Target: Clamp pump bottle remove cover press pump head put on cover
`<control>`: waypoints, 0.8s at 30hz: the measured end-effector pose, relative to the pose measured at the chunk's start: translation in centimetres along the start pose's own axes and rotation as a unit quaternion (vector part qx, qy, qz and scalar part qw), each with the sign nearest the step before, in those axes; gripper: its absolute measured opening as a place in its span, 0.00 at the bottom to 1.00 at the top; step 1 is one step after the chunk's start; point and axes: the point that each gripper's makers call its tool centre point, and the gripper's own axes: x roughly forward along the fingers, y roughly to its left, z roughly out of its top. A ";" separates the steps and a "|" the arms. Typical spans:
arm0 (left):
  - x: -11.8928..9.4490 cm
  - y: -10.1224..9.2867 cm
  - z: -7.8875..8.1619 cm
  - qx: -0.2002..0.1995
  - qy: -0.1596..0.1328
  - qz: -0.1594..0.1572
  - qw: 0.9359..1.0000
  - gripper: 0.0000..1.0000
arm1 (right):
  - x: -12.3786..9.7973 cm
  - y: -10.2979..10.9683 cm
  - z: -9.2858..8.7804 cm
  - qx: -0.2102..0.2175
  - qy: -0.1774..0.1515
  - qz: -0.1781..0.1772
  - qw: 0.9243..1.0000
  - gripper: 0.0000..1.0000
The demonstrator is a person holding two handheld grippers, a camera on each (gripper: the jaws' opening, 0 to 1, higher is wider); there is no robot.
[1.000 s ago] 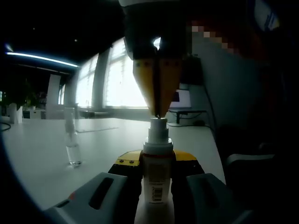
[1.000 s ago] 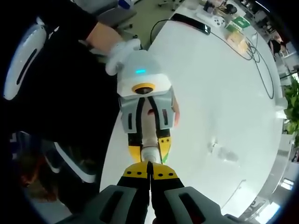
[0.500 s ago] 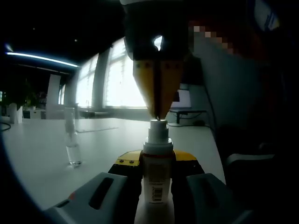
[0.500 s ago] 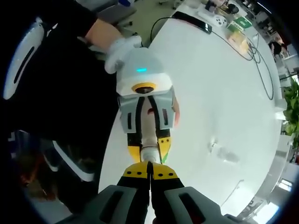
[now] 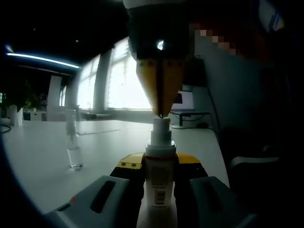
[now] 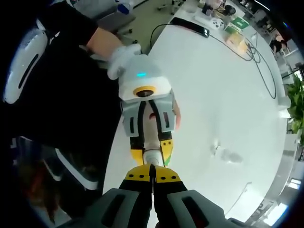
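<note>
Clear cover (image 5: 73,142) upright on white table (image 5: 38,156)

In the left gripper view, the right gripper (image 5: 160,114) is pressing a little further down onto the pump head (image 5: 160,125) of the pump bottle (image 5: 160,183) than a second ago, its closed yellow tips now sitting just lower on the nozzle. In the right gripper view, the white table (image 6: 223,99) and the person's gloved hand (image 6: 119,58) are sliding slightly down the picture as the camera is tilting.

Pump bottle (image 5: 160,185) base cut off
</note>
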 end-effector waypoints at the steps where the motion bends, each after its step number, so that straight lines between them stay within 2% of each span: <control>1: 0.0 0.0 0.0 0.000 0.000 0.000 1.000 0.14 | 0.0 0.0 0.0 -0.001 0.001 0.000 1.000 0.00; 24: 0.0 0.0 0.0 0.000 0.000 0.000 1.000 0.14 | 0.0 0.0 0.1 -0.005 0.005 0.000 1.000 0.00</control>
